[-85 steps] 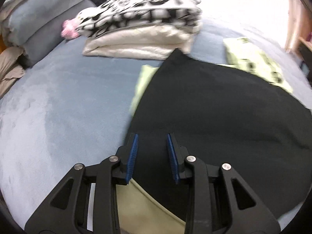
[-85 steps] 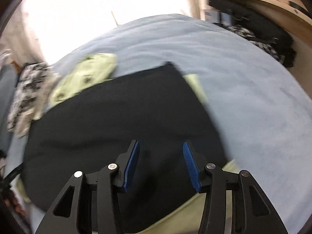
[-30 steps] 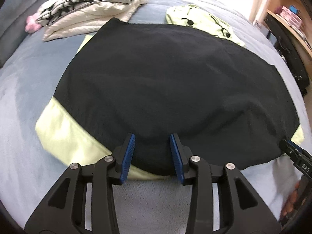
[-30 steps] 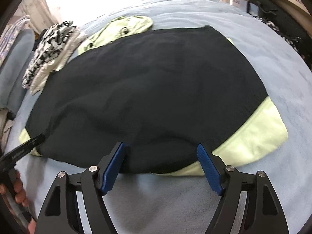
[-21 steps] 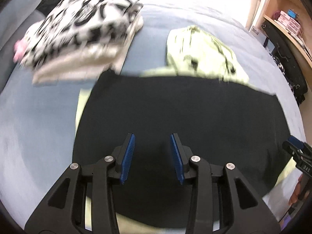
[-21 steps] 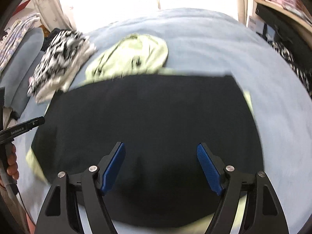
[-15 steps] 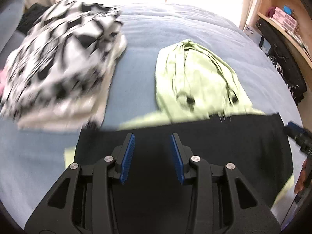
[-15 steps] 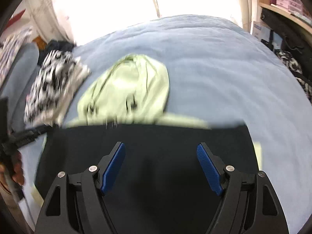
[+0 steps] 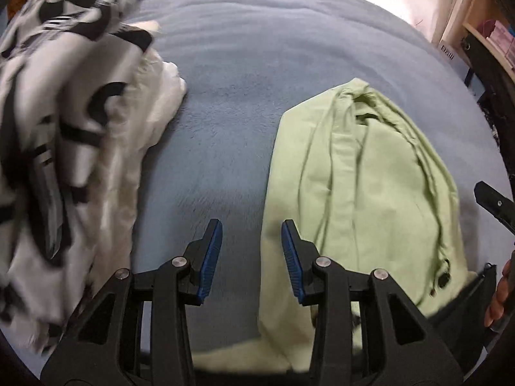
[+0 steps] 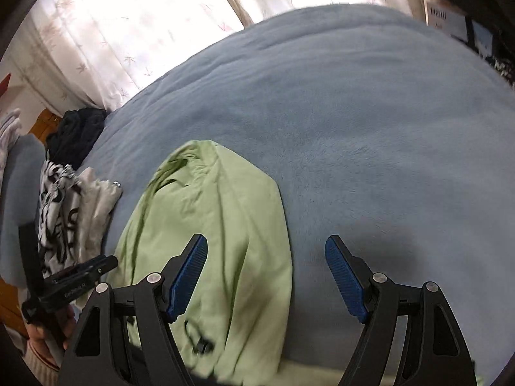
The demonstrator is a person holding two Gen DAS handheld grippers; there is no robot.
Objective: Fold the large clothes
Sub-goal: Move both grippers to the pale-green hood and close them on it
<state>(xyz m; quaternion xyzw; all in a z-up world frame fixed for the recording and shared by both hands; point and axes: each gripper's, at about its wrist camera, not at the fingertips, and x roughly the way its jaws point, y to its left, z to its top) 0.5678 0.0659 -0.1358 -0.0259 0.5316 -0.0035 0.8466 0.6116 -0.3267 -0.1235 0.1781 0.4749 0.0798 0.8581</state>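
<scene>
Hood (image 9: 363, 173) (image 10: 209, 225), green, flat mid-bed (image 9: 251, 70) (image 10: 370, 112); patterned pile (image 9: 58, 135) at left edge. Left hand-held gripper (image 9: 251, 252) and right hand-held gripper (image 10: 265, 276): jaws apart, empty.

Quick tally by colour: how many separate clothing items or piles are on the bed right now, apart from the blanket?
Light green hooded garment: 1
Black-and-white patterned pile, on cream fabric: 1
Dark bundle at the far edge of the blue blanket: 1
Total: 3
Both the left gripper and the right gripper are open, holding nothing.
</scene>
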